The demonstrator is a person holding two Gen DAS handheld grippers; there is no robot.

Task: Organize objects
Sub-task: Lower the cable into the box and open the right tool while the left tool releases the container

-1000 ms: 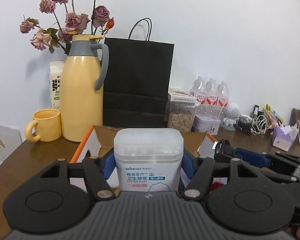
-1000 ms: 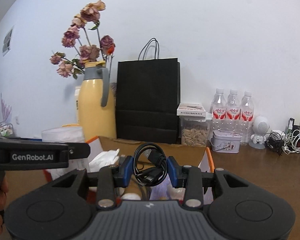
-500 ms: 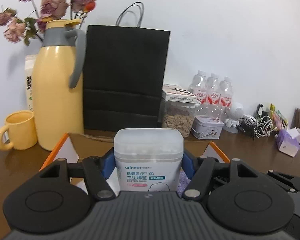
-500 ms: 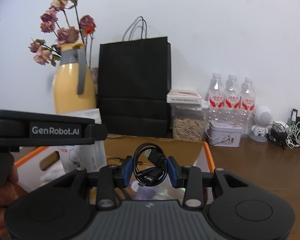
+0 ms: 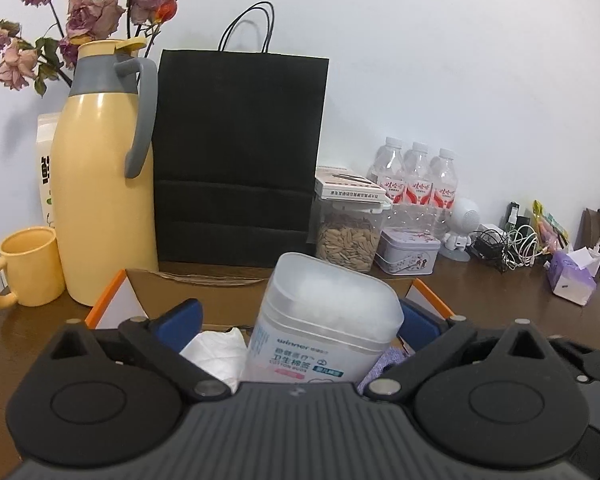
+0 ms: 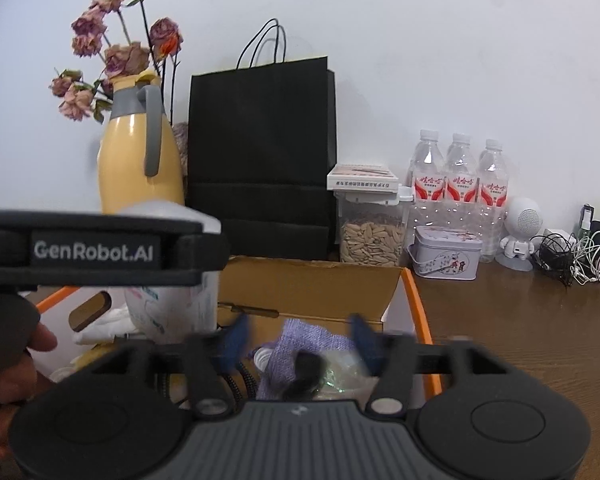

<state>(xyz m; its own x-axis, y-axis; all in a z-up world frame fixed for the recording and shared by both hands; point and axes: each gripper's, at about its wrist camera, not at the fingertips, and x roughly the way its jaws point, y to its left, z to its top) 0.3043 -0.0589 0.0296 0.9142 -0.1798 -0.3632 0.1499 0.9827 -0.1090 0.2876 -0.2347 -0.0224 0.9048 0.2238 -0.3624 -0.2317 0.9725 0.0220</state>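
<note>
Left gripper (image 5: 298, 320) over an orange-edged cardboard box (image 5: 112, 304), jaws just sprung wide, pads clear on the left of the cotton-bud tub (image 5: 324, 328). Tub tilted between them, leaning toward the right pad; contact there unclear. White tissue (image 5: 216, 348) beside it in the box. Behind: yellow jug (image 5: 100, 200), yellow mug (image 5: 28, 268), black paper bag (image 5: 236, 152), seed jar (image 5: 348, 236).

plain white wall (image 5: 440, 60), brown wooden table (image 5: 500, 292)
</note>
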